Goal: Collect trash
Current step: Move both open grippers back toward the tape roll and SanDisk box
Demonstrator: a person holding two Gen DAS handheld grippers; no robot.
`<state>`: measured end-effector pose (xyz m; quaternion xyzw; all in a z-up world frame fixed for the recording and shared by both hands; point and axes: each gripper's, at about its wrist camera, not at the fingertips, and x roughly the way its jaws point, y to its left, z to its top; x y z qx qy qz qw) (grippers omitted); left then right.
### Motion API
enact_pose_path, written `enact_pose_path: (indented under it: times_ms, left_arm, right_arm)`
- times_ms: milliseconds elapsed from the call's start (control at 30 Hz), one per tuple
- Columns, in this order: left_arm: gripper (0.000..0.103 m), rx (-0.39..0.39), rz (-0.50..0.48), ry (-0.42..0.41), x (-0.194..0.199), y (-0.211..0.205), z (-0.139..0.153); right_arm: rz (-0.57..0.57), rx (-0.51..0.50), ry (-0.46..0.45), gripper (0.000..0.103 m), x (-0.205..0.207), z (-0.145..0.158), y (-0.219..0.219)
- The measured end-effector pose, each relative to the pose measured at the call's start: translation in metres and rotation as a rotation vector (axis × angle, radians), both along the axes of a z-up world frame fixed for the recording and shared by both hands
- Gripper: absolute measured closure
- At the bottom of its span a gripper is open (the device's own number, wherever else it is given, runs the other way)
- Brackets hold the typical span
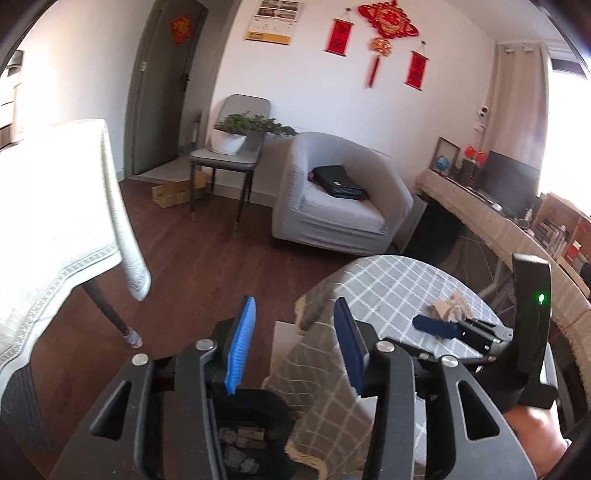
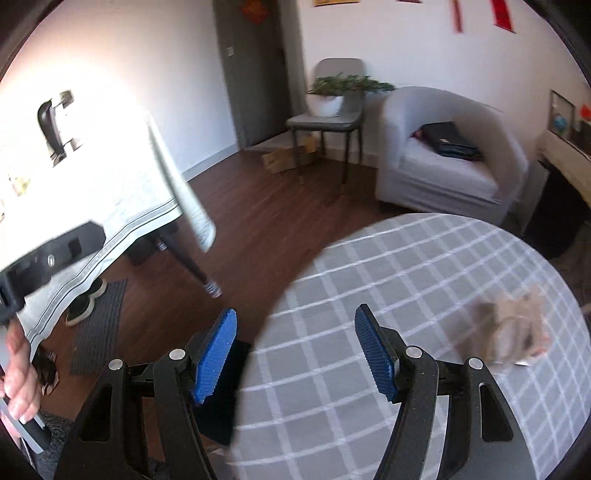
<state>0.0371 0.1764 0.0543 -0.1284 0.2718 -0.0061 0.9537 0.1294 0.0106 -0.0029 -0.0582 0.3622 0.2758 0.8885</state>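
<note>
both hand-held grippers spread, empty: left (image 1: pixel 291 343), right (image 2: pixel 293 350) | crumpled paper (image 2: pixel 517 332) on checked table (image 2: pixel 406 295) | no legible writing

Armchair (image 1: pixel 340 192): grey, black bag (image 1: pixel 341 181) on its seat
Chair (image 1: pixel 225 158): holds a potted plant (image 1: pixel 236 134)
Floor: cardboard box (image 1: pixel 173 190), slippers (image 2: pixel 86 301) beside a mat (image 2: pixel 98 328)

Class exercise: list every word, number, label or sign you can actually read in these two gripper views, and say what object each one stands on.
None can be read with confidence.
White wall calendar with yellow strip: print too small.
Two red hanging scrolls: characters blurred.
Big red knot ornament: centre character unclear.
Red diamond paper on grey door: gold character blurred.
Brown cardboard box on floor: marking illegible.
Crumpled brown paper on checked round table: no readable text.
</note>
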Motion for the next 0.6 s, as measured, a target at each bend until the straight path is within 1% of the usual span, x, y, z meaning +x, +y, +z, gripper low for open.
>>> enact_pose_path:
  times_ms: [100, 333, 400, 433, 500, 600]
  left_arm:
    - [0.052, -0.014, -0.041, 0.005, 0.011, -0.021, -0.002]
    - [0.051, -0.042, -0.131, 0.037, 0.039, -0.076, -0.016]
    - [0.051, -0.047, -0.151, 0.045, 0.046, -0.092, -0.02]
    - [0.051, -0.052, -0.167, 0.061, 0.05, -0.102, -0.024]
    - [0.051, -0.066, -0.197, 0.072, 0.057, -0.118, -0.029]
    - [0.051, -0.043, -0.217, 0.087, 0.067, -0.138, -0.035]
  right_arm:
    - [-0.047, 0.012, -0.007, 0.035, 0.005, 0.005, -0.032]
    - [-0.154, 0.045, -0.019, 0.035, 0.014, 0.012, -0.101]
    - [-0.179, 0.041, -0.028, 0.035, 0.014, 0.011, -0.115]
    - [-0.19, 0.037, -0.028, 0.035, 0.014, 0.009, -0.12]
    - [-0.209, 0.046, -0.012, 0.038, 0.017, 0.005, -0.136]
    - [-0.236, 0.062, -0.003, 0.039, 0.019, 0.002, -0.156]
